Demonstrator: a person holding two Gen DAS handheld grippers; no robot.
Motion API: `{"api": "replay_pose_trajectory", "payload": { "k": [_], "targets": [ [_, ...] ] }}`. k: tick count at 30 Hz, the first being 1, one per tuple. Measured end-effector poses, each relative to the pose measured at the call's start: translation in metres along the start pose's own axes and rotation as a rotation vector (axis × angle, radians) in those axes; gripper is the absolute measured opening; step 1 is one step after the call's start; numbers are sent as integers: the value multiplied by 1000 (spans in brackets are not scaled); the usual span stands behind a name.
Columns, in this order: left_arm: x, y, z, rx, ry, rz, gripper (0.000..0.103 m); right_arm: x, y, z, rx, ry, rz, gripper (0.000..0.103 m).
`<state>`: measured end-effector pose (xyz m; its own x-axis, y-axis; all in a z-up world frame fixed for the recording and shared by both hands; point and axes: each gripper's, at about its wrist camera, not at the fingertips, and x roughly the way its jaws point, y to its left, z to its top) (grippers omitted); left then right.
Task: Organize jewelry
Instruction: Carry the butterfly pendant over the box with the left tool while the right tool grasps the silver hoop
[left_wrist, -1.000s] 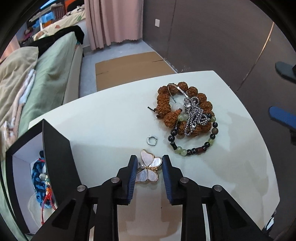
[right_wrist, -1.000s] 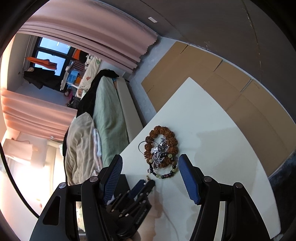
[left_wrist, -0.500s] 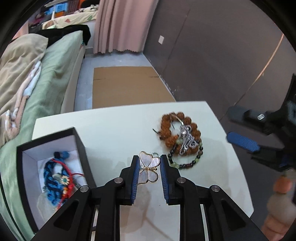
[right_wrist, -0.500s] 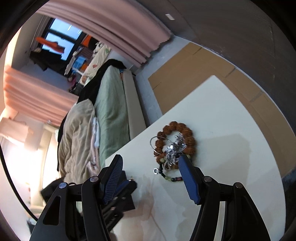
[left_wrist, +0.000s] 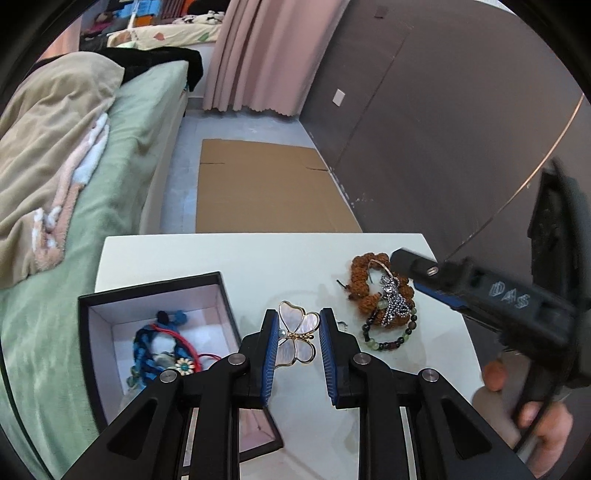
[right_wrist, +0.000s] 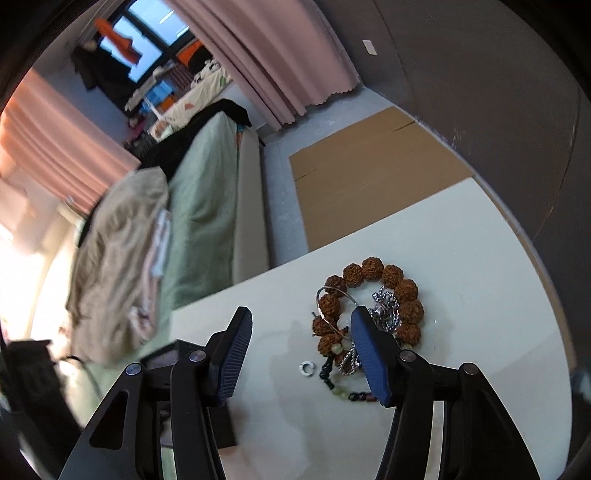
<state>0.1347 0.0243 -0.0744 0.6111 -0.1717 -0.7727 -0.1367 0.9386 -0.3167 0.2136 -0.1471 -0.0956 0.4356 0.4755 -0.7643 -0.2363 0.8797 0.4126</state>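
Note:
My left gripper is shut on a pearly butterfly brooch and holds it above the white table, just right of the black jewelry box. The box holds a blue cord bracelet with red string. My right gripper is open and empty above the table; it also shows in the left wrist view. Its right finger partly covers a pile: a brown seed-bead bracelet, a silver chain and a green-and-dark bead bracelet. A small silver ring lies beside the pile.
The white table ends close behind the jewelry. A bed with green sheet and beige blanket stands to the left. Flat cardboard lies on the floor beyond. A dark wall is to the right.
My left gripper closed on the butterfly brooch, lifted it off the table and moved left toward the box. My right gripper moved down and closer over the bead pile.

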Motion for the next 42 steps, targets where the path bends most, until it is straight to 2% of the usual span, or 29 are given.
{"api": "replay_pose_trajectory", "payload": {
  "k": [2,3,4,5,9,18,22,26,29,30,31,33,42],
  "targets": [
    [-3,3,0,-6,-6,-3,23,6,0,-1,-21,-6,-84,43],
    [-5,5,0,-9,-9,-4,23,8,-2,-2,-19,3,-94,24],
    [-7,6,0,-11,-11,-6,23,11,-6,-2,-4,18,-87,11],
    [-9,6,-1,-14,-14,-7,23,9,-12,-2,25,16,-52,11],
    [-16,7,-2,-22,-26,-11,23,-12,-24,-1,79,-30,-19,4],
    [-35,18,-7,-49,-53,-2,23,-47,-23,-8,148,-78,212,3],
    [-46,20,-12,-55,-70,3,23,-52,-12,-14,139,-81,272,3],
    [-53,24,-17,-62,-79,12,23,-53,-2,-18,95,-85,225,3],
    [-57,28,-19,-71,-81,19,23,-39,-9,-19,127,-7,204,6],
    [-58,30,-20,-72,-82,22,23,-32,-12,-21,143,24,187,18],
    [-59,32,-20,-73,-83,24,23,-28,-16,-22,156,38,171,36],
    [-61,35,-20,-77,-85,25,23,-21,-23,-25,180,48,129,46],
    [-63,41,-14,-90,-96,16,23,5,-21,-30,158,132,65,45]
  ]
}}
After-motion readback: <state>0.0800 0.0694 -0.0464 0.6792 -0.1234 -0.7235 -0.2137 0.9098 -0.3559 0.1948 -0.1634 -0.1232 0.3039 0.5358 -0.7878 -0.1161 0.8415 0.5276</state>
